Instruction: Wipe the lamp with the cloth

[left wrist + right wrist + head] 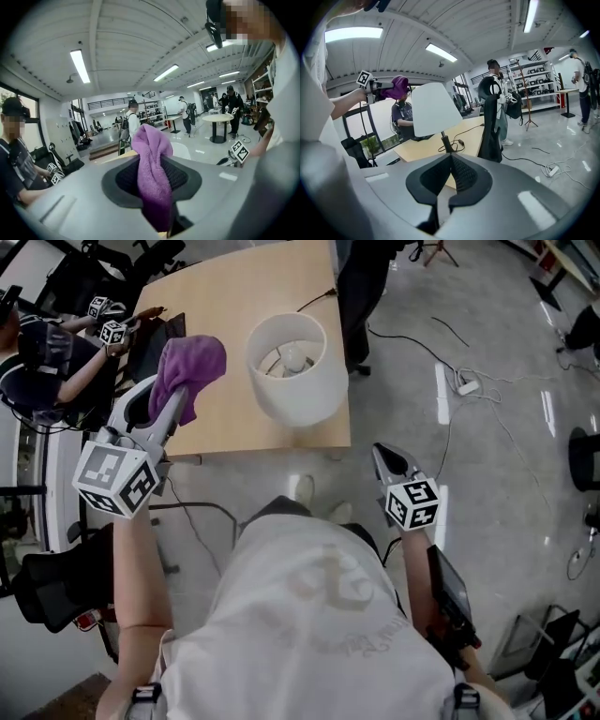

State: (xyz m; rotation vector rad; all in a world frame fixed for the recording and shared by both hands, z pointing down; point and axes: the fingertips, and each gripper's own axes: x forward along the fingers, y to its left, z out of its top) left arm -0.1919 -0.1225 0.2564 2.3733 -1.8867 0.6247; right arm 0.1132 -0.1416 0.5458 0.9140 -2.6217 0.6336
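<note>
The lamp's white shade (pixel 291 367) stands near the front right corner of a light wood table (pixel 225 296). My left gripper (pixel 172 401) is raised over the table's left part, left of the lamp, and is shut on a purple cloth (pixel 192 362). In the left gripper view the cloth (pixel 152 173) bunches up between the jaws of that gripper (pixel 155 197) and hides the lamp. My right gripper (pixel 382 454) hangs off the table's front right corner, shut with nothing in it. In the right gripper view the closed jaws of that gripper (pixel 450 161) point at the lamp (pixel 433 108), which stands apart from them.
A seated person (pixel 37 362) works with other grippers at the table's far left. A dark laptop (pixel 155 338) lies on the table there. A black chair (pixel 490 117) stands at the table's right side. The lamp's cord (pixel 459 138) runs across the table, and cables and a power strip (pixel 466 383) lie on the floor.
</note>
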